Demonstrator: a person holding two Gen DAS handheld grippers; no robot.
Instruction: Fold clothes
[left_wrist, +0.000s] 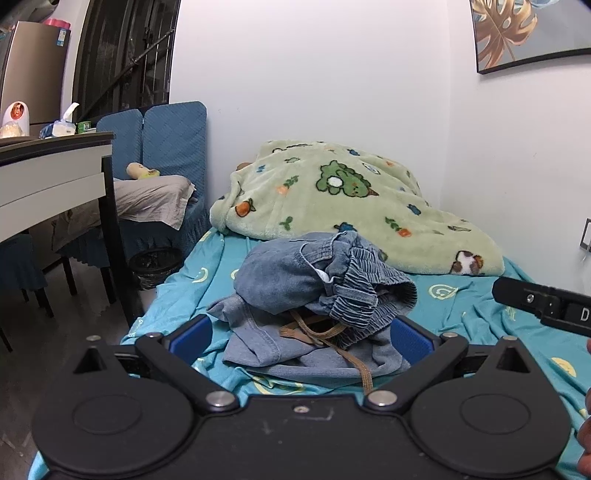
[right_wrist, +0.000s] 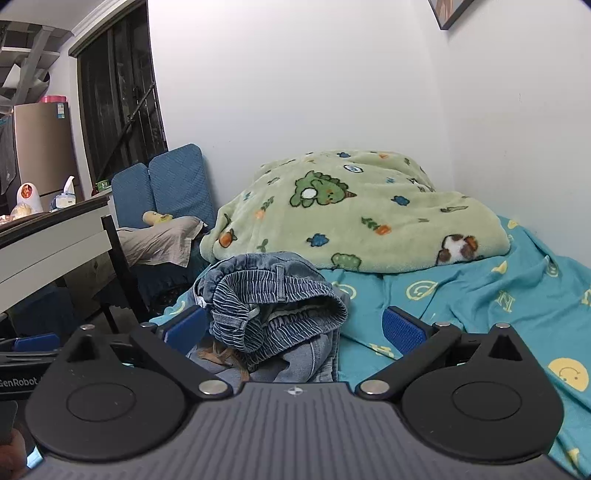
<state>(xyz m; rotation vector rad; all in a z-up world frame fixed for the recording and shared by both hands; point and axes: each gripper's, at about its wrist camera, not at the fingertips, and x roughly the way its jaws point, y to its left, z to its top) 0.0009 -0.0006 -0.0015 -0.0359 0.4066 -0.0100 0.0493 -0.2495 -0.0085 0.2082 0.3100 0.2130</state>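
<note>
The left claw (left_wrist: 301, 338) sits at the bottom centre of its frame with its two blue pads spread wide, and it holds nothing. Between the pads lies the crumpled pair of denim shorts (left_wrist: 314, 295), just in front of the fingertips; I cannot tell if the pads touch the cloth. A brown drawstring (left_wrist: 354, 363) hangs from the shorts toward the lower centre.

The right claw (right_wrist: 293, 330) is also spread wide at the bottom of its own frame and grips nothing. The striped elastic waistband (right_wrist: 258, 306) of the shorts is heaped between its pads, closer to the left pad.

The shorts rest on a bed with a turquoise sheet (right_wrist: 480, 302) printed with yellow smiling faces. Behind them, in the middle of both frames, is a pale green fleece blanket (left_wrist: 351, 199) with cartoon animals, bunched against the white wall. At the right edge of the left view, the black body of the other gripper comes into the frame. At the left stands a white counter (left_wrist: 48, 173) with small items on it, and beyond it blue chairs (left_wrist: 166, 136).
</note>
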